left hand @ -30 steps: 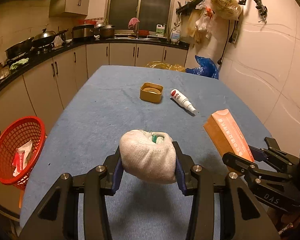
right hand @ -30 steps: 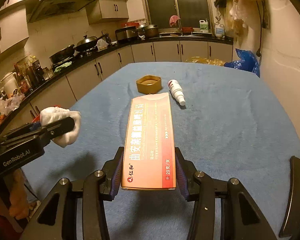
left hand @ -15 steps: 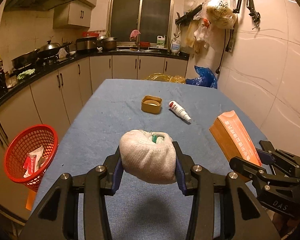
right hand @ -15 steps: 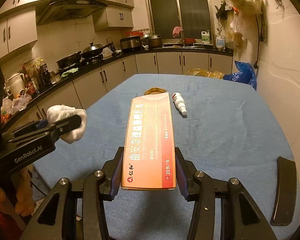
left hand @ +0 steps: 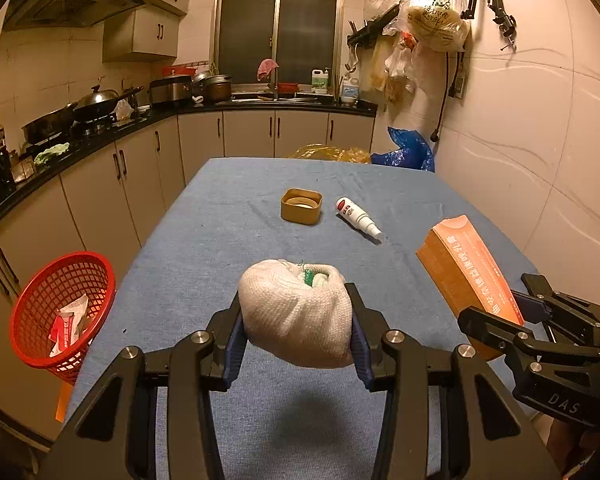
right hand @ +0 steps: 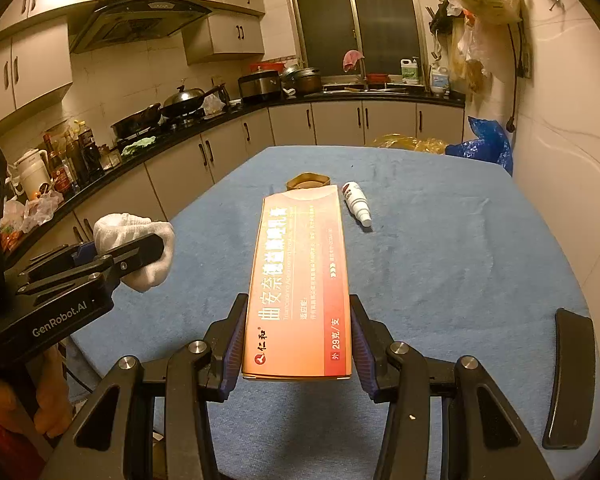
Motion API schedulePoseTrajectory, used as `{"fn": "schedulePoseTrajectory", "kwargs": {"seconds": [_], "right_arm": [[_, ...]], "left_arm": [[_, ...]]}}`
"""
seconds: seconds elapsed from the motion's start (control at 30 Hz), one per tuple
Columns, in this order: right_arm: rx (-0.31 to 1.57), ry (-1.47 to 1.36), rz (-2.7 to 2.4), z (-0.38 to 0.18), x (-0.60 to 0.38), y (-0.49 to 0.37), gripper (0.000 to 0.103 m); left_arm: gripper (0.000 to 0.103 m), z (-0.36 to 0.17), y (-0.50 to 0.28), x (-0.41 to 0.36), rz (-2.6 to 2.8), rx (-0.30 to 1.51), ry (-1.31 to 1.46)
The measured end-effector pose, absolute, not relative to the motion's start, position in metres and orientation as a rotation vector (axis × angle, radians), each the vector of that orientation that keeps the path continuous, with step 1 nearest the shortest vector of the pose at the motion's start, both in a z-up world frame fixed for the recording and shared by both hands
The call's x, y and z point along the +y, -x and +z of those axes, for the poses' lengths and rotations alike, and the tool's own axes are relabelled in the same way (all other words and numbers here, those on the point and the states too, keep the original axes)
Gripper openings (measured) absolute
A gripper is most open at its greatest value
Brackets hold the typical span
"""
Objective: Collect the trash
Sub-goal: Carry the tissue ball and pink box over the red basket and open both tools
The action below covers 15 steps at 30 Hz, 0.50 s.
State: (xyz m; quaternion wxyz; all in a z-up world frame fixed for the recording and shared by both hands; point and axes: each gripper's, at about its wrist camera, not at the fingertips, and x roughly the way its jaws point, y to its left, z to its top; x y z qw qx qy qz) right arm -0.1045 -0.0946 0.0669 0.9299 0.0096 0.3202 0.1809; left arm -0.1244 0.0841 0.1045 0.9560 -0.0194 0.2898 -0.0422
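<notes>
My left gripper (left hand: 296, 320) is shut on a white wadded cloth (left hand: 296, 316) with a bit of green inside, held above the blue table (left hand: 228, 240). The cloth also shows in the right wrist view (right hand: 140, 240). My right gripper (right hand: 298, 336) is shut on a long orange medicine box (right hand: 300, 276), held above the table; the box also shows in the left wrist view (left hand: 468, 264). A red mesh basket (left hand: 60, 312) with wrappers in it stands on the floor left of the table.
A small tan square container (left hand: 301, 205) and a white spray bottle (left hand: 358, 220) lie mid-table. A black curved object (right hand: 568, 376) lies at the table's right edge. Kitchen cabinets (left hand: 100, 184) run along the left and back; a wall stands on the right.
Both grippers have risen and pulled back with their loads; the table and basket now look farther away. Neither grip has changed.
</notes>
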Motion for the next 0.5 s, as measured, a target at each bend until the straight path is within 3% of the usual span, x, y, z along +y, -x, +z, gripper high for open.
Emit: {"fn": "schedulePoseTrajectory", "kwargs": {"seconds": [0.5], "right_arm": [[0.679,-0.018,0.381,0.0602,-0.0912,0.099,0.051]], "left_arm": [[0.043,0.1017,0.121,0.0844,-0.073,0.6,0.044]]}}
